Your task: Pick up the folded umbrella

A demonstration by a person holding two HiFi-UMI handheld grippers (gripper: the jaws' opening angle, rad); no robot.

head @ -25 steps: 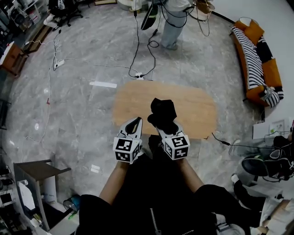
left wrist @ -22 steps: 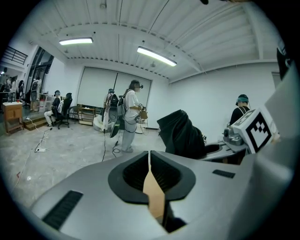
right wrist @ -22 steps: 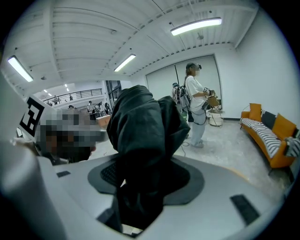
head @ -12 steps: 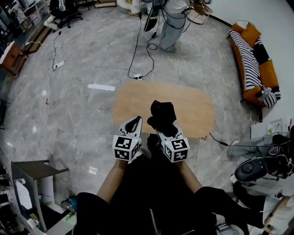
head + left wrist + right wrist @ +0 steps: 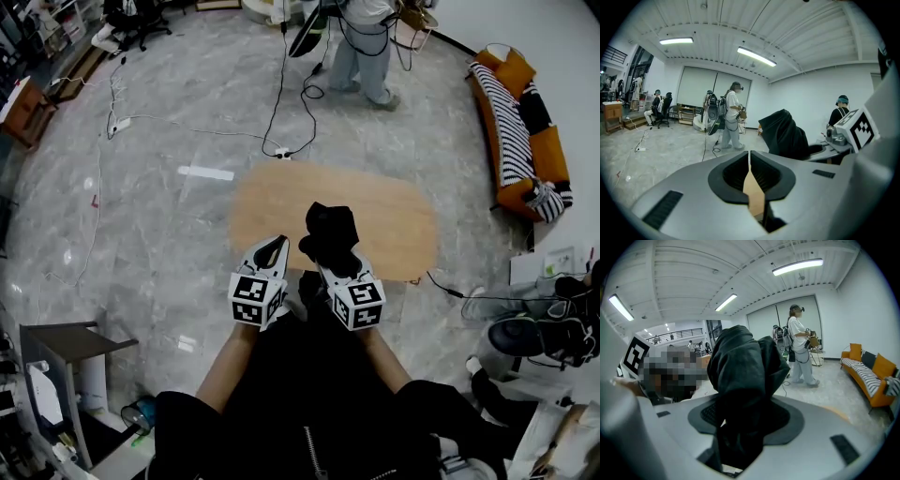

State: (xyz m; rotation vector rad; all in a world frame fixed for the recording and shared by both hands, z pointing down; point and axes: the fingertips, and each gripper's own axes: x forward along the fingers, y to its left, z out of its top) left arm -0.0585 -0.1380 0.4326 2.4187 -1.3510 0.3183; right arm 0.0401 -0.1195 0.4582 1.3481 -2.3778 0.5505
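The left claw has its two jaws shut tight together, and there is nothing between them. Just beside it on the right, the right claw is squeezed on the black folded umbrella. The umbrella sits between this claw's jaws and sticks out past its tips, above the wooden table that lies in front of both claws.

Marble flr w/ orange sofa

black zipped top, white left gripper and right gripper with black-and-white marker cubes
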